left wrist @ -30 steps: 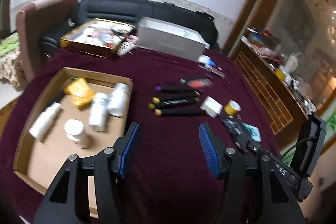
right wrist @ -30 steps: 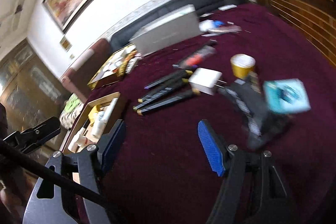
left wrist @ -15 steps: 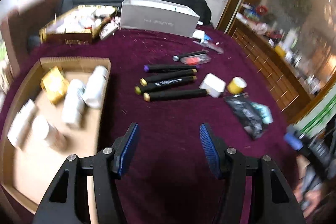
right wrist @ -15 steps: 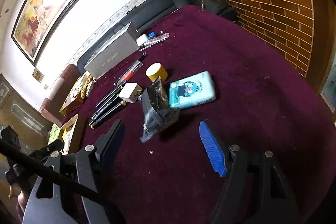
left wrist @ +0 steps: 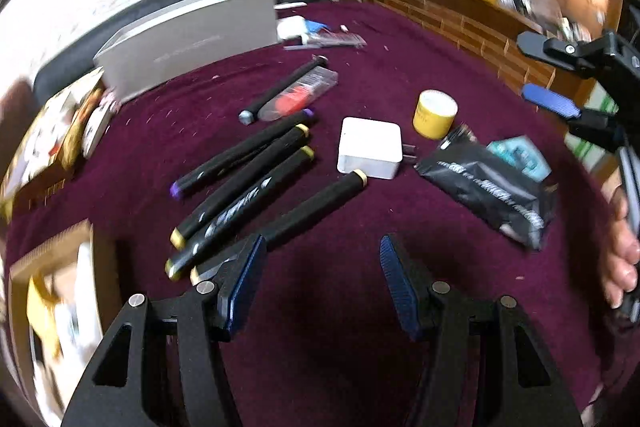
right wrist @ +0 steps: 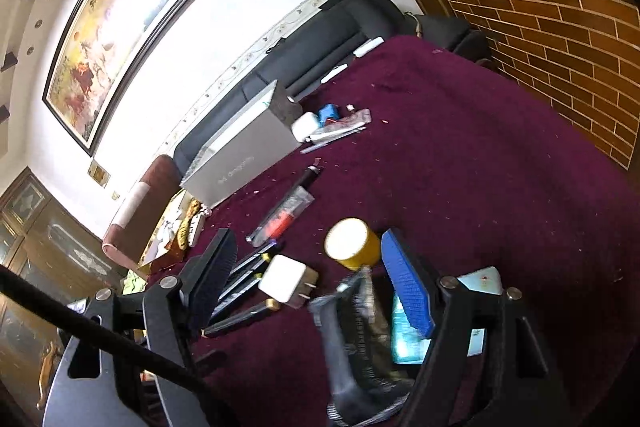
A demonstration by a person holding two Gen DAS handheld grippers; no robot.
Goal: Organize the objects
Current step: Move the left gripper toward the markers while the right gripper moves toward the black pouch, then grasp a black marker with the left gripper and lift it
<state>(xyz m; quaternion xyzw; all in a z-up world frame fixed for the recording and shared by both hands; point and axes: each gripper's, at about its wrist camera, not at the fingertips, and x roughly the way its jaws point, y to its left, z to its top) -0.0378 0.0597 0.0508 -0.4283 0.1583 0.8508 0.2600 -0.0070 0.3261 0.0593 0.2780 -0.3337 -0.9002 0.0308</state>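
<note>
The right claw hangs released over the black foil pouch; the left claw is released too. The pouch looks light, soft and crinkly. Pinch its flat sealed edge.

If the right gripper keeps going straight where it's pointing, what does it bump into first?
Probably the black pouch: it lies between the open fingers of the right gripper, closest in. The yellow jar stands just beyond. Depth is hard to judge in this fisheye view.

We see a maroon-clothed table — on it black markers, a white charger, a yellow jar, a black pouch, a grey box.
</note>
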